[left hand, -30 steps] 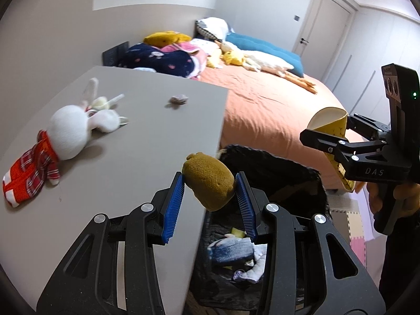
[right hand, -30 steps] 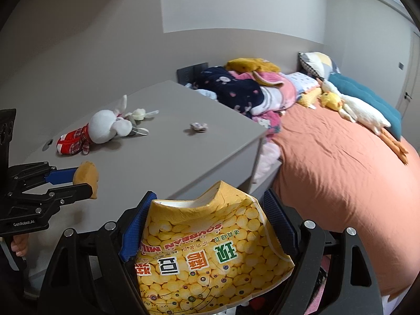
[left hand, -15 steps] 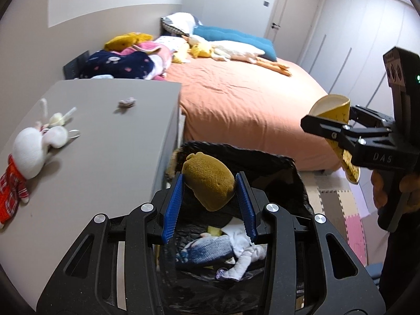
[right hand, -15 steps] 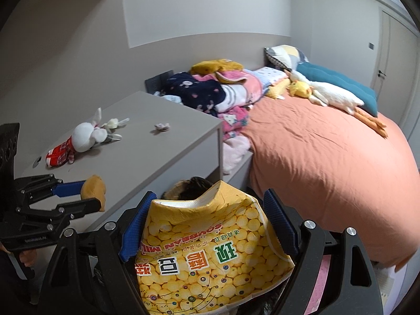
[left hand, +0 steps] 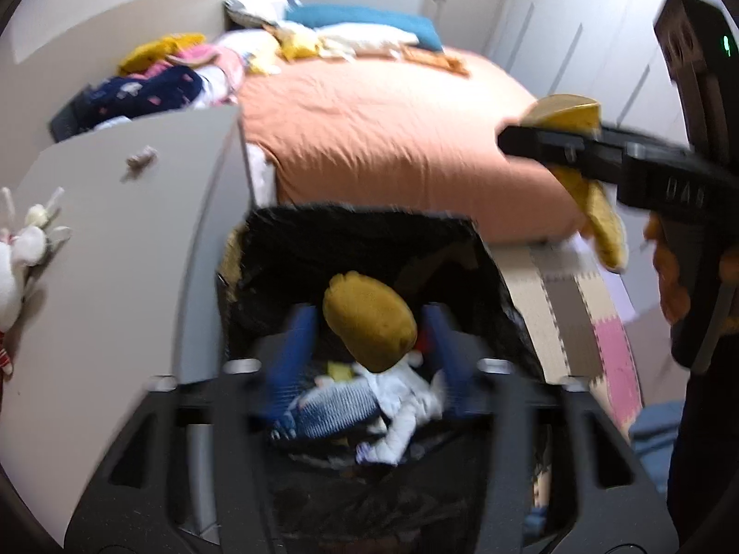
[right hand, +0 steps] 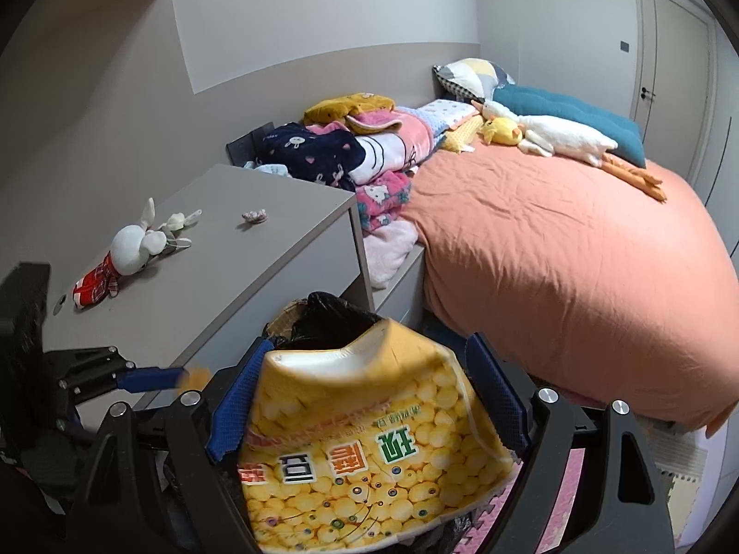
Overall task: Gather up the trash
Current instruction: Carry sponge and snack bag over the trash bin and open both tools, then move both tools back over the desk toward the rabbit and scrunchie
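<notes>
My left gripper [left hand: 369, 337] is over the black-lined trash bin [left hand: 360, 235]; its blue pads stand apart from the brown-yellow lump [left hand: 369, 318], which hangs between them, blurred. My right gripper [right hand: 369, 397] is shut on a yellow snack bag [right hand: 369, 443] and holds it above the bin's bag [right hand: 332, 314]. It shows in the left wrist view [left hand: 572, 157] at upper right with the bag [left hand: 600, 217]. The left gripper [right hand: 152, 376] shows at lower left in the right wrist view. The bin holds white and striped cloth scraps [left hand: 369, 397].
A grey cabinet [right hand: 258, 258] beside the bin carries a plush rabbit [right hand: 129, 249] and a small crumpled scrap [right hand: 254, 216]. An orange bed [right hand: 554, 249] with piled clothes and a plush goose lies behind. Foam floor mats [left hand: 591, 323] lie right of the bin.
Both grippers have swung from the cabinet to above the bin. The left gripper's pads have spread away from the brown lump. The right gripper still holds the snack bag.
</notes>
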Demonstrator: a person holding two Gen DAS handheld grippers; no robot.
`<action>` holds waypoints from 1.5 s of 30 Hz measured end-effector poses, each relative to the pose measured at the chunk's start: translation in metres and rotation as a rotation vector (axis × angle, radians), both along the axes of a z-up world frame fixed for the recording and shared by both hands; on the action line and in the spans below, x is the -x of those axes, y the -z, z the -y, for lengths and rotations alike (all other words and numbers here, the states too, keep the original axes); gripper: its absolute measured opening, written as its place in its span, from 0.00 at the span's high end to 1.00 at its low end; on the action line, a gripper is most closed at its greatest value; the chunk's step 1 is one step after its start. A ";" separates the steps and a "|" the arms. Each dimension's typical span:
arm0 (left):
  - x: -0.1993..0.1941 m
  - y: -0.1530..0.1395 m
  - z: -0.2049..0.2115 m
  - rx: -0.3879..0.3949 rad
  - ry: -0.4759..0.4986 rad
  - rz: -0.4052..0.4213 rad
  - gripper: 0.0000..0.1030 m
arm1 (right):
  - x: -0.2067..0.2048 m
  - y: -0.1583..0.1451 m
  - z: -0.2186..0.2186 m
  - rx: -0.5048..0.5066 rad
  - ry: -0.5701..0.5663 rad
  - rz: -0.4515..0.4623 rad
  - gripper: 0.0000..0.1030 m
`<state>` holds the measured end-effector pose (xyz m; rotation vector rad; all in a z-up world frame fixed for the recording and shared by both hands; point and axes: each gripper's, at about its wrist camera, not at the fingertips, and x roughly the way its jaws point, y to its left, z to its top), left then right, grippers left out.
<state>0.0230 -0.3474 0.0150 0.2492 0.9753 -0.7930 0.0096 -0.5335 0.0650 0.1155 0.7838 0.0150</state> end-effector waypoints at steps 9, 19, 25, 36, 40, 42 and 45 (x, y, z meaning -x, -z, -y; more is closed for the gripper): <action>-0.006 0.001 -0.016 -0.012 -0.080 0.028 0.06 | 0.004 -0.005 -0.003 0.073 0.038 0.055 0.08; -0.022 0.006 -0.049 0.000 -0.169 0.013 0.06 | -0.014 0.002 -0.019 0.066 -0.008 0.035 0.08; -0.033 0.010 -0.070 -0.007 -0.217 0.009 0.06 | -0.032 0.007 -0.036 0.060 -0.040 0.016 0.08; -0.053 0.015 -0.113 -0.005 -0.301 -0.002 0.06 | -0.064 0.021 -0.073 0.043 -0.103 -0.015 0.08; -0.059 0.014 -0.129 -0.007 -0.328 0.007 0.06 | -0.077 0.026 -0.085 0.035 -0.118 -0.030 0.08; -0.062 0.014 -0.139 -0.013 -0.349 0.013 0.06 | -0.082 0.028 -0.089 0.029 -0.126 -0.035 0.08; -0.068 0.014 -0.153 -0.016 -0.377 0.016 0.06 | -0.093 0.032 -0.097 0.016 -0.135 -0.045 0.08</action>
